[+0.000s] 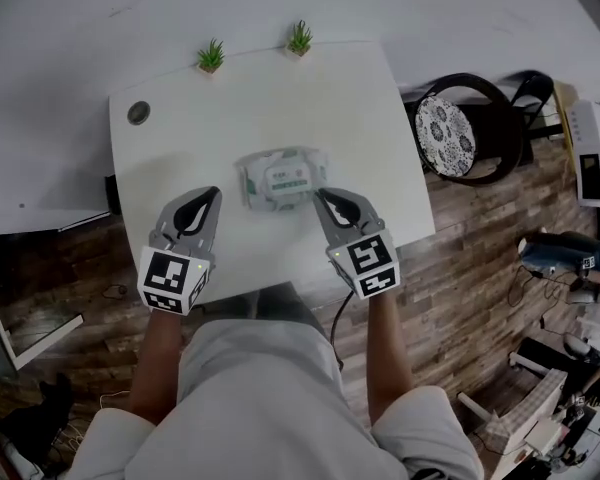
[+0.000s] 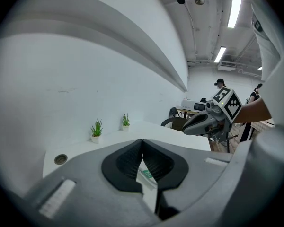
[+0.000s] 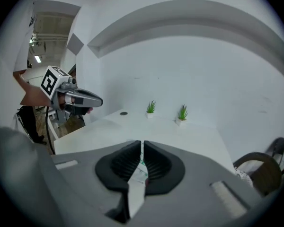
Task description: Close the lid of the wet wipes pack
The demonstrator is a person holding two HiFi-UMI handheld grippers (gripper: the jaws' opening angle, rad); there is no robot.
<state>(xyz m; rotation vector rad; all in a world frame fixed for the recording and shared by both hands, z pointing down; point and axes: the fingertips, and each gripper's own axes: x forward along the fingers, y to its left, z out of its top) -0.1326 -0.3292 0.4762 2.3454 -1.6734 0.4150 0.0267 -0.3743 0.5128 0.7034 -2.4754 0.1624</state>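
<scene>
Wet wipes pack [image 1: 283, 176]: one, lying flat on the white table [image 1: 270, 98], midway between the side edges and somewhat nearer the near edge. Left gripper [image 1: 212, 192] and right gripper [image 1: 320, 194]: jaws of each pressed together, nothing between them, tips by the pack's near left and near right corners. Far edge: first plant [image 1: 211, 56], second plant [image 1: 299, 38]; far left corner: round hole [image 1: 138, 113].

White table [image 1: 180, 168]: two small potted plants stand at its far edge, one left [image 1: 211, 56], one right [image 1: 299, 38]. Round cable grommet [image 1: 138, 113] at far-left corner. Chair with patterned cushion [image 1: 460, 128] stands right of table on wood-plank floor [image 1: 470, 268].
</scene>
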